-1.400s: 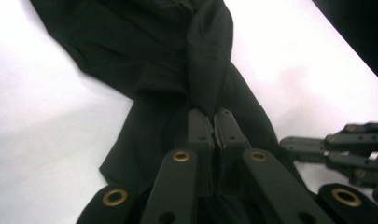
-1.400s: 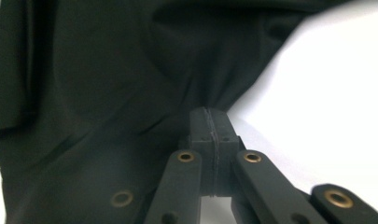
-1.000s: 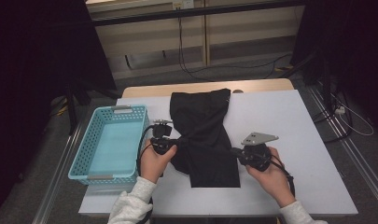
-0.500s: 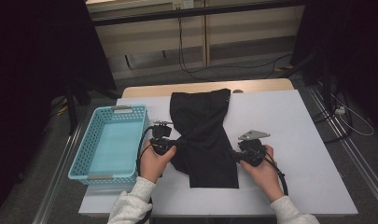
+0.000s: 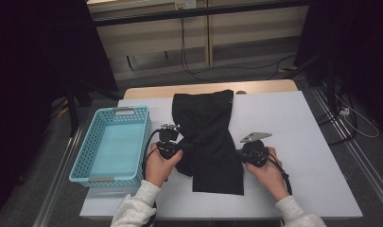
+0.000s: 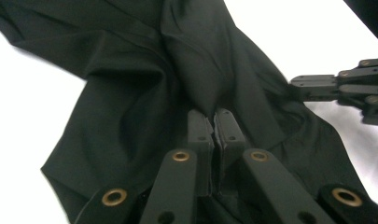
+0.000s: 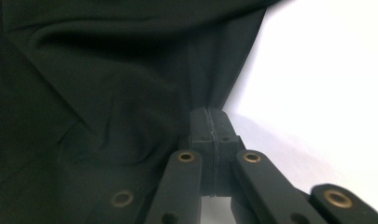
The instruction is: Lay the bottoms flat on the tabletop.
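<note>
Pinching the cloth (image 5: 209, 137), the left gripper (image 6: 215, 122) and right gripper (image 7: 210, 116) are clamped on opposite edges, the right having just closed.

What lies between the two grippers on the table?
The black cloth, seen in the high view: the left gripper pinches its left edge, and the right gripper has just closed on its right edge.

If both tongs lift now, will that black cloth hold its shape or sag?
The black fabric garment will probably sag between the grips: it already bunches in soft folds at the left tongs. It looks thin and light. The right tongs pinch only its edge, so it may slip.
</note>
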Tool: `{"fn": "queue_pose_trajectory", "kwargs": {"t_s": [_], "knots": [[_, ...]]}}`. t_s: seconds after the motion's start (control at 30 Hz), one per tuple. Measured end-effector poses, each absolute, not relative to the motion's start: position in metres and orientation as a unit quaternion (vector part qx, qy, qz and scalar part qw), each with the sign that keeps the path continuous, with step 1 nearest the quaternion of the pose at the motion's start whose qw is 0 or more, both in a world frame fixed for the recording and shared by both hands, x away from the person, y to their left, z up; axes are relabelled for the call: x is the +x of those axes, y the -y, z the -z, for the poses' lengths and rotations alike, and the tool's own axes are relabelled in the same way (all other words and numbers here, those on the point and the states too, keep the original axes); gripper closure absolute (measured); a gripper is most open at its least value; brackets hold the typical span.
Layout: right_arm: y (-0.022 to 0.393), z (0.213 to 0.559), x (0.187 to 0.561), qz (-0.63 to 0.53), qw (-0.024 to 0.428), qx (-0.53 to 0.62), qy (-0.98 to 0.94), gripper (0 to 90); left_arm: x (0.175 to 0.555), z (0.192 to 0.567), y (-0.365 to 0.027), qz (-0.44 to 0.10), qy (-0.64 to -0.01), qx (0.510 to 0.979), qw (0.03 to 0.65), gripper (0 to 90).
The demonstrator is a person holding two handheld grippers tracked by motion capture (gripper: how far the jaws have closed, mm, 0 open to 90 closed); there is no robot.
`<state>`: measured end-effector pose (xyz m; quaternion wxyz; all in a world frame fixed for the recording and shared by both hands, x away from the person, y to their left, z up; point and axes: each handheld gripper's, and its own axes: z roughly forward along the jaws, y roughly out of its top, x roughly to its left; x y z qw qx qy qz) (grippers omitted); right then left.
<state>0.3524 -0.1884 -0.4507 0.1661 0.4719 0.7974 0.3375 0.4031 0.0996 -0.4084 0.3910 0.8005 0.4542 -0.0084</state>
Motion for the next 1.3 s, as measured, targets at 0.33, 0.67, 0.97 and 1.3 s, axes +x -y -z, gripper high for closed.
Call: {"fn": "queue_pose_trajectory", "kwargs": {"t_s": [0.33,0.67,0.97,1.3], "knots": [[0.24,0.422,0.315,-0.327,0.196,0.499,-0.778,90.0,0.393,0.421,-0.071,0.043,-0.428,0.818,0.381,87.0],[0.235,0.438,0.341,-0.32,0.216,0.518,-0.763,72.3,0.392,0.426,-0.067,0.039,-0.429,0.826,0.364,86.9],[0.236,0.456,0.381,-0.329,0.203,0.549,-0.741,64.5,0.392,0.426,-0.068,0.041,-0.423,0.829,0.364,86.9],[0.23,0.456,0.395,-0.328,0.199,0.523,-0.761,90.0,0.389,0.421,-0.067,0.043,-0.418,0.824,0.38,86.9]]}}
